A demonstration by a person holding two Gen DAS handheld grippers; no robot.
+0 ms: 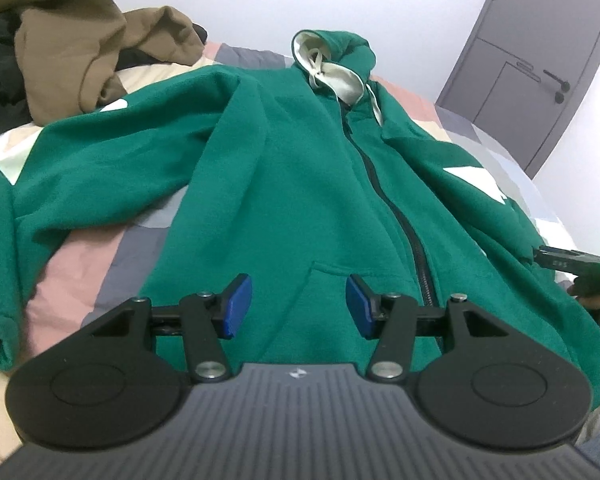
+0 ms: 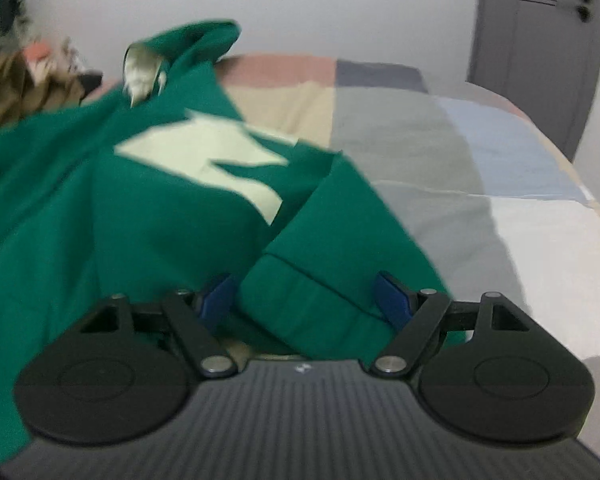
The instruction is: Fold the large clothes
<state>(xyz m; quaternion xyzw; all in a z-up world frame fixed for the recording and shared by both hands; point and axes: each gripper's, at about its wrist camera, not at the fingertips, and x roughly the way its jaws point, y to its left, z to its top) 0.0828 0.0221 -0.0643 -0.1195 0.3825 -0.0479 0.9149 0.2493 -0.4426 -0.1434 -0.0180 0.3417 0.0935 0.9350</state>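
Now, from my left wrist view, my left gripper [image 1: 299, 306] hangs over the near hem of the green hoodie [image 1: 284, 184], its blue pads [image 1: 236, 306] moderately apart with nothing pinched between them. The hoodie lies front up on the patchwork bed [image 1: 80, 264], zipper [image 1: 392, 208] running away from me toward the cream-lined hood [image 1: 332, 64] at the far end. One sleeve stretches out to the left; the other is folded along the right side. A brown garment [image 1: 88, 48] is heaped at the far left, and a grey door [image 1: 548, 60] stands far right. At the right edge I see part of my right gripper [image 1: 572, 260], held by a hand [image 1: 598, 304].

From my right wrist view, blurred, my right gripper [image 2: 306, 304] is set wide, with the green sleeve cuff [image 2: 312, 296] lying between the pads. The right pad [image 2: 392, 300] seems to touch the cloth, while the left one stands just beside it, so I have no grip on it. The sleeve's pale patch [image 2: 204, 156] lies farther off, the bare bed to the right.
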